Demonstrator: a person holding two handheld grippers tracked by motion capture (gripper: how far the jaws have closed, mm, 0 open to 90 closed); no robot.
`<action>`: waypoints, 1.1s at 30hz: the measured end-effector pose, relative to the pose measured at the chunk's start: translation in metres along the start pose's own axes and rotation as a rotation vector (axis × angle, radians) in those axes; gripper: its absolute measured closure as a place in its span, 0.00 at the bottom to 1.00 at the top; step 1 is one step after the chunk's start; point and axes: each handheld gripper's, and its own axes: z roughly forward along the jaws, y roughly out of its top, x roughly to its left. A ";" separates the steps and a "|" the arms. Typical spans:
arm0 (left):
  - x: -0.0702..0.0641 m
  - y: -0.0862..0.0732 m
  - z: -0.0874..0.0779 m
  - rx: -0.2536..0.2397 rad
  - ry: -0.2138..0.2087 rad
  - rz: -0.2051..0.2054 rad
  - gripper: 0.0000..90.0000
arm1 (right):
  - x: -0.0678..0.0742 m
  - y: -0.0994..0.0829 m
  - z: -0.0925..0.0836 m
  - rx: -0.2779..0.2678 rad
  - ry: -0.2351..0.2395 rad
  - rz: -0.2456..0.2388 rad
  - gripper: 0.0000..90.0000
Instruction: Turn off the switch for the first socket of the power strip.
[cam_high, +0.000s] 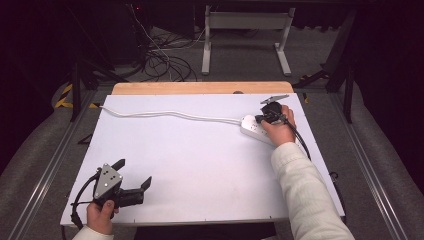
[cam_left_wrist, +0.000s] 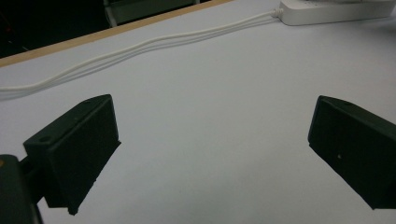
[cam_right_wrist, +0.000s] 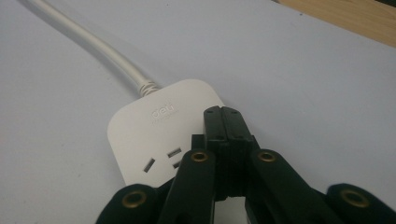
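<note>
White power strip (cam_right_wrist: 154, 135) directly beneath the right gripper's (cam_right_wrist: 223, 122) closed jaws

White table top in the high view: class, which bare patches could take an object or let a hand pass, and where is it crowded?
The widest bare patch lies mid table, bordered by the cord behind, the left gripper at the near left, and the sleeve on the right. It is crowded at the far right, where the shut right gripper rests over the power strip.

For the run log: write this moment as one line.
right gripper: shut, tips on power strip | left gripper: open, nothing between jaws, over white table | cord: trails left
</note>
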 end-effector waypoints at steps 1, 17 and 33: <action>0.000 0.000 0.000 0.000 -0.002 -0.002 0.02 | 0.000 0.000 0.000 0.001 0.004 0.009 1.00; 0.000 0.000 0.000 -0.001 -0.005 -0.001 0.02 | 0.001 -0.002 0.000 -0.007 -0.013 0.032 1.00; 0.001 0.000 0.000 -0.006 0.000 -0.003 0.02 | 0.013 0.011 -0.023 -0.130 0.027 0.007 1.00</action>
